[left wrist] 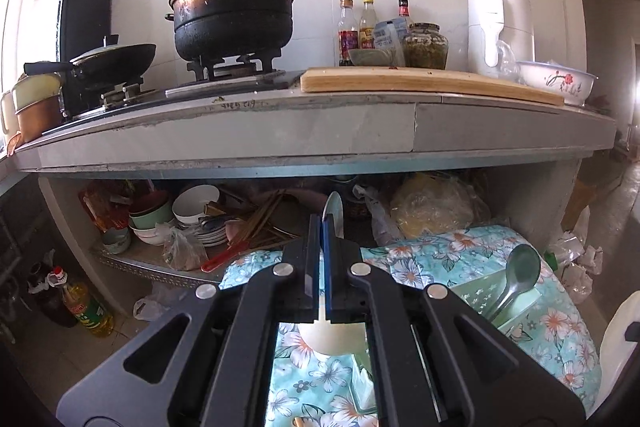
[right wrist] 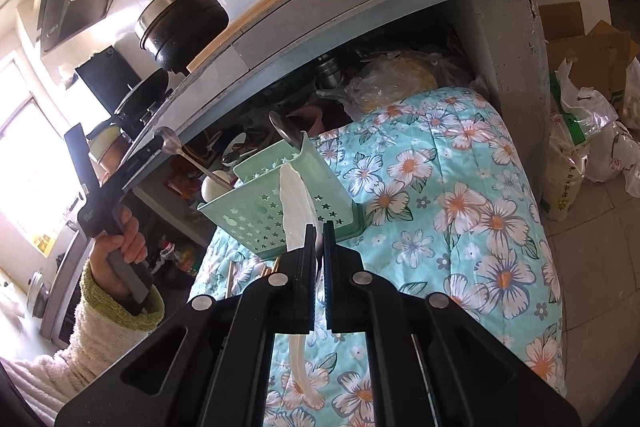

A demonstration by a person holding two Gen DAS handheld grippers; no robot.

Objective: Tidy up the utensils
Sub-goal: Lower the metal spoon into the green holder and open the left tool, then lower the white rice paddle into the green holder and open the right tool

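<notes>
A grey table (left wrist: 224, 143) spans the upper half of the left wrist view, carrying a black pot (left wrist: 234, 11) on the stove at 11 o'clock, a cutting board (left wrist: 424, 85) at 1 o'clock and a white kettle (left wrist: 500, 27) beyond it. Under the table a shelf (left wrist: 160, 259) holds stacked bowls (left wrist: 188, 211) and chopsticks.

A floral cloth (right wrist: 460, 187) covers the lower foreground. On it stands a green caddy (right wrist: 276, 203), at 10 o'clock from the right hand-held gripper (right wrist: 319, 239); a metal spoon (right wrist: 284, 133) stands inside its rear compartment, bowl upward.

The right hand-held gripper is clenched on a white spoon (right wrist: 294, 199), whose pale handle rises between the fingers toward the caddy at 12 o'clock. The left hand-held gripper (left wrist: 322, 231) is clenched on a second spoon (left wrist: 334, 211): its pale bowl shows above the fingertips at 12 o'clock and a white rounded end hangs beneath the jaws. In the right wrist view, the left hand (right wrist: 120, 243) raises that gripper at 9 o'clock, left of the caddy.
</notes>
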